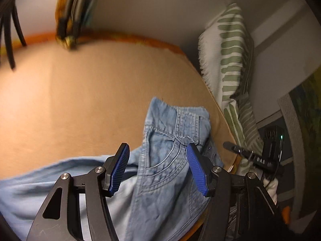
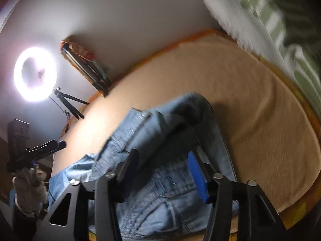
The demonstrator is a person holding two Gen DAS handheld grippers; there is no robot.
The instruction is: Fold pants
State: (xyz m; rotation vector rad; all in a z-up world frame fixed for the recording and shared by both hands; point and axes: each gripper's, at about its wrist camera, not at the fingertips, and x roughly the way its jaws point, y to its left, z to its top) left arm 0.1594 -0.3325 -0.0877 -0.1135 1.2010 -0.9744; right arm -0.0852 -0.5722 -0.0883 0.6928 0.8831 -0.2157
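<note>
Light blue denim pants (image 1: 166, 160) lie rumpled on a tan bed cover (image 1: 90, 100), the waistband and a front pocket facing up. My left gripper (image 1: 158, 168) hovers over the pocket area, jaws apart, its blue pads (image 1: 118, 170) clear of the cloth. In the right wrist view the pants (image 2: 160, 180) bunch into a raised hump. My right gripper (image 2: 163, 175) straddles that hump. Denim sits between its fingers, but the blue pad (image 2: 197, 178) shows its bare face. The left gripper (image 2: 44, 148) and a gloved hand (image 2: 30, 188) appear at the left edge.
A green-striped pillow (image 1: 230, 64) leans at the bed's right end. A patterned cushion (image 1: 74, 12) stands against the wall behind. A ring light (image 2: 35, 74) on a small tripod (image 2: 68, 102) shines at the bed's far side. The orange bed edge (image 2: 297, 208) runs close on the right.
</note>
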